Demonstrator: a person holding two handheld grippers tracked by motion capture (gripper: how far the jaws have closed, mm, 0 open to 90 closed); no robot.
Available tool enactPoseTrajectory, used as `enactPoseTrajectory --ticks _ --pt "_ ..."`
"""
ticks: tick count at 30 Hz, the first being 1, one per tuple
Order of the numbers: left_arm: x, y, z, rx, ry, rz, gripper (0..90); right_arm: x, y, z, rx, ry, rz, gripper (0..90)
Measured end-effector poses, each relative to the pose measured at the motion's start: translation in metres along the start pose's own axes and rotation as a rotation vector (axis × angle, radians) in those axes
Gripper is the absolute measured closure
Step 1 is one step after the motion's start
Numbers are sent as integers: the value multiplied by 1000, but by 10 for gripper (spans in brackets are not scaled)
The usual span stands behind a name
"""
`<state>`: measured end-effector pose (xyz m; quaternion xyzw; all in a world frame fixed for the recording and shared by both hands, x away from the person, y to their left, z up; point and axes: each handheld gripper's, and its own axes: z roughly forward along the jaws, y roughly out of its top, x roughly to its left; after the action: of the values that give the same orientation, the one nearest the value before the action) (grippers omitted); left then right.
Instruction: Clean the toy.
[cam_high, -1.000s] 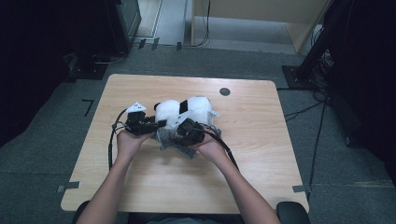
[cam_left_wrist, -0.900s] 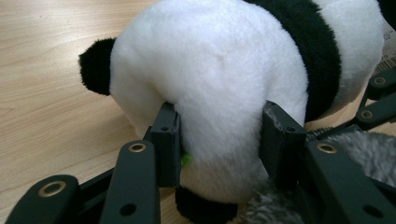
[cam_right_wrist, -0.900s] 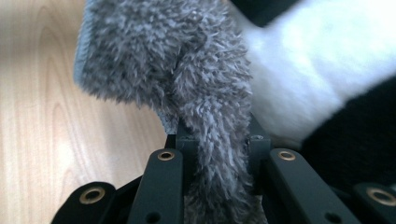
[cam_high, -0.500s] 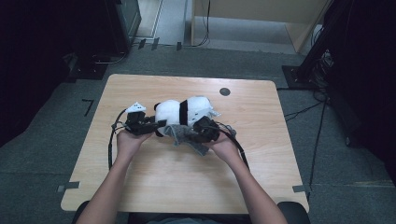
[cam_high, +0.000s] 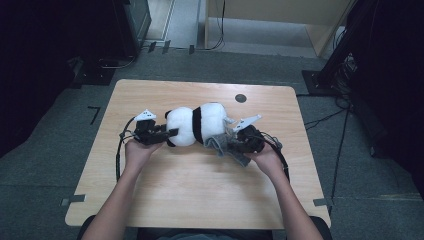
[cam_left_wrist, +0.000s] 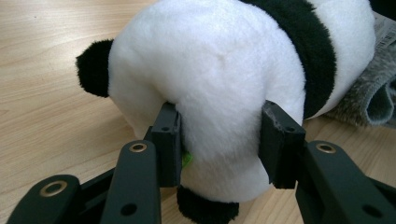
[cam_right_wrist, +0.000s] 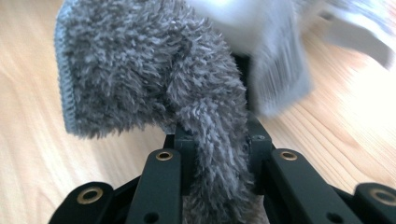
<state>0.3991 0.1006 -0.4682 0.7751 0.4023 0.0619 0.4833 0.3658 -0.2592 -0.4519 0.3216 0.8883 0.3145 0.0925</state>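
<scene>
Panda plush (cam_high: 194, 125) lies on its side on the wooden table (cam_high: 200, 200), roughly between the two claws. The left gripper (cam_high: 167, 134) is clamped on the toy's white rounded end; in the left gripper view both jaws dig into the white fur (cam_left_wrist: 219, 93), so the soft body bulges between them, with a black ear off to the side of the jaws and a black patch below them.

At the toy's other end, the right gripper (cam_high: 227, 145) is pinched on a grey fluffy cloth (cam_high: 220, 145). In the right gripper view a twisted rope of that grey pile (cam_right_wrist: 210, 126) runs straight down between the jaws, which stand close together on it, while the wider part of the cloth fans out above and to the jaws' left. Beyond the jaws a pale blurred shape, probably a tag, hangs from the toy.

Judging by how things lie, the work looks like pulling this grey wrap or garment away from the panda while the other claw pins the toy. Much of the cloth seems bunched beside the right claw, yet one end sits against or under the toy's body, so I cannot tell whether it is fully free. What remains, I would guess, is drawing it clear and laying it down.
</scene>
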Motion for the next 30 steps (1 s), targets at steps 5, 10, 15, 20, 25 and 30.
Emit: enactPoseTrajectory --ticks 5,10,15,20,25,30 --pt "0 0 0 1 -7 -1 555 -12 -8 -4 -1 -22 46 741" --pt "1 0 -1 1 -14 -3 557 -17 -9 -2 -1 -30 51 742" --pt "1 0 -1 2 -17 -1 558 -25 -12 1 8 -66 87 742" --pt "1 0 -1 2 -18 -2 558 -26 -14 2 24 -90 83 741" --pt "1 -1 -2 7 -15 -3 557 -34 -18 0 26 -78 128 742" --pt "0 -1 -2 7 -15 -2 557 -32 -18 -6 25 -104 102 744"
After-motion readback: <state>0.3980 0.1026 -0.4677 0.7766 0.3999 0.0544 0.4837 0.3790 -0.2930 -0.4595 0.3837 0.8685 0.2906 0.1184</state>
